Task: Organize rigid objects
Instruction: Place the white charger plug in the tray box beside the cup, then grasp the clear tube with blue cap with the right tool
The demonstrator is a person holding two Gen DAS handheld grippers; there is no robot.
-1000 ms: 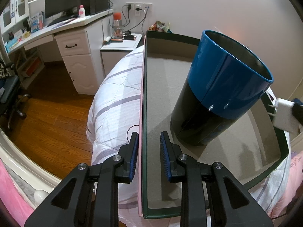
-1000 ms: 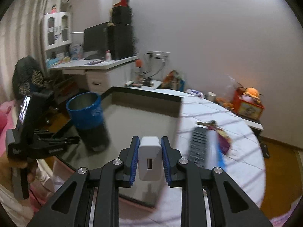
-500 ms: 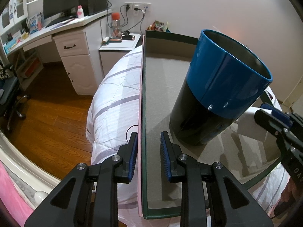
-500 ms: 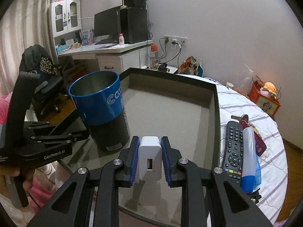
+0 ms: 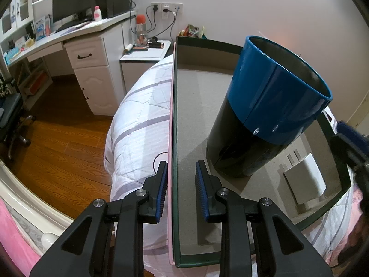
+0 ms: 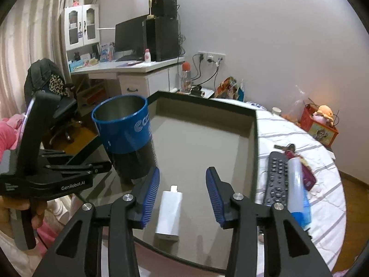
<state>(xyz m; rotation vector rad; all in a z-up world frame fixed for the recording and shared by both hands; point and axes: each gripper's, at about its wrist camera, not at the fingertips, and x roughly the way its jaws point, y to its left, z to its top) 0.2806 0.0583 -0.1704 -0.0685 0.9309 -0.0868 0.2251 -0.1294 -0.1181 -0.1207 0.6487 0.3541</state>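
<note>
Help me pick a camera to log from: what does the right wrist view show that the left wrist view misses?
Only the right wrist view shows the remote control, keys and bottle lying on the bed beside the box, and the open right gripper. Only the left shows the left gripper clamped on the box wall. Both show the blue cup and the white charger on the box floor.

Both fisheye views are evenly lit by soft indoor light, bright on the white wall (image 6: 288, 53) and dimmer toward the black vignetted corners, where straight lines bow strongly. Small glare spots sit on the glossy blue cup (image 5: 274, 106), and soft, short shadows fall on the tray (image 5: 198, 97) floor beside it. Focus is sharp centrally; the right gripper (image 5: 346, 147) at the left view's right edge is blurred.
</note>
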